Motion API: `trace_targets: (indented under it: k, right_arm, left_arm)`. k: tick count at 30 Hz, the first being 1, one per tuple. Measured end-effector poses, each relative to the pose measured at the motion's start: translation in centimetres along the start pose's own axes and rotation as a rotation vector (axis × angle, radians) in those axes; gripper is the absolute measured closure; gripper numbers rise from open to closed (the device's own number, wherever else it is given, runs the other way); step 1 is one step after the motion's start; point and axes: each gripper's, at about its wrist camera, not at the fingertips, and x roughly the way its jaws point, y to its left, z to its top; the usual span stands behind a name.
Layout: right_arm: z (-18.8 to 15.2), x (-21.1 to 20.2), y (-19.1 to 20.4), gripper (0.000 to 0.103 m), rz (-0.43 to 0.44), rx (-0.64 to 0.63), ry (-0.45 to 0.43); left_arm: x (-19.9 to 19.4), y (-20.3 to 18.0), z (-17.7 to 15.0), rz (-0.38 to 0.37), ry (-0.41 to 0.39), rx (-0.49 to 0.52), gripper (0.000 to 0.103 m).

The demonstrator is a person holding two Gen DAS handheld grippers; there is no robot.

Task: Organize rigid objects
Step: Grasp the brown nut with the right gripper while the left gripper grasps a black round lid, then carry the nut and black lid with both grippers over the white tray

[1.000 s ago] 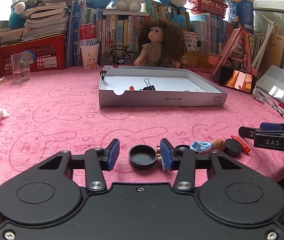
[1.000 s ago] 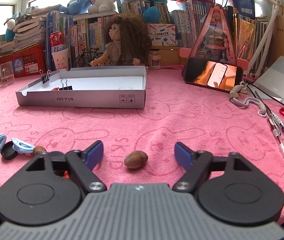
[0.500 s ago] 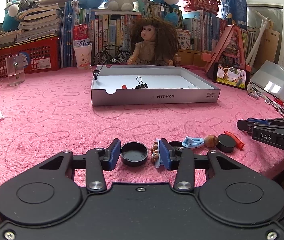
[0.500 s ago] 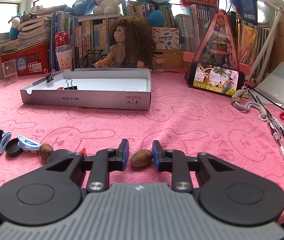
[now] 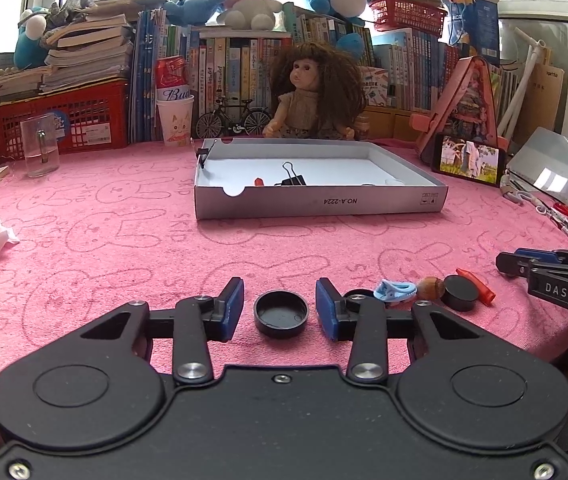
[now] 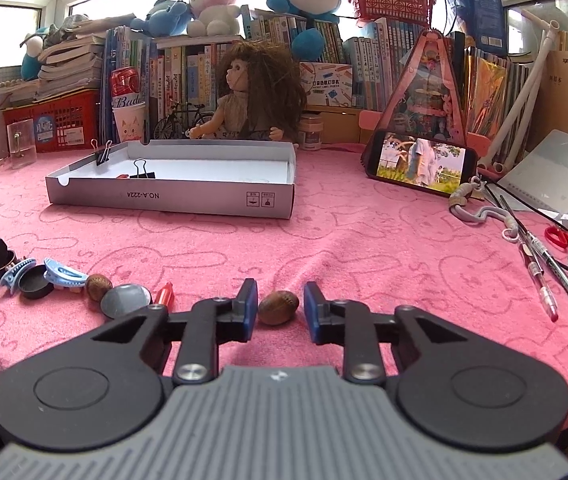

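1. On the left, the left tongs (image 5: 279, 306) rest low on the pink bunny-print desk (image 5: 83, 248), partly open around a round black plastic cap (image 5: 281, 313); a gap shows on each side, so nothing is gripped.
2. Right of them, a row of loose pieces is unsorted: a pale blue plastic clip (image 5: 395, 290), a brown nut (image 5: 431, 288), a black disc (image 5: 460, 297) and a small red piece (image 5: 476, 280).
3. Farther right, the right tongs (image 6: 279, 306) bracket a second brown acorn-like nut (image 6: 278, 306); the jaws are opening and the far pad stands clear.
4. The shallow grey cardboard box lid (image 5: 324, 204) holds a black binder clip (image 5: 292, 178) and a red bit (another clip sits on its rim). I judge sorting barely begun.
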Motion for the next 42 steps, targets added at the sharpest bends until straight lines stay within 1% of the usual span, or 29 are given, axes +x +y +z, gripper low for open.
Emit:
trace_targets:
  k: [10,11,14,15,24,32,42]
  right_arm:
    - [-0.6,-0.2,0.2,0.066,-0.003,0.003,0.0]
    - [-0.6,-0.2,0.2,0.072,-0.003,0.002,-0.001]
    - [-0.6,-0.3,0.2,0.074,0.001,0.0,-0.001]
    - [-0.5,-0.3,0.2,0.076,0.002,-0.001,0.0]
    - [0.0,-0.3,0.0,0.077,0.01,0.013,-0.01]
    - [1.3,0.4,0.1,0.077,0.014,0.041,-0.026]
    - [2.5,1.6,0.7,0.077,0.034,0.063,-0.028]
  left_arm:
    - [0.5,-0.2,-0.4,0.01,0.032,0.021,0.066]
    - [0.6,-0.2,-0.4,0.01,0.033,0.021,0.066]
    - [0.9,-0.2,-0.4,0.009,0.039,0.021,0.069]
    - [1.1,-0.2,-0.4,0.005,0.044,0.02,0.073]
    - [1.2,-0.5,0.1,0.003,0.023,0.022,0.073]
    - [2.1,0.1,1.5,0.001,0.037,-0.035,0.073]
    - [3.1,0.0,3.0,-0.01,0.023,-0.049,0.073]
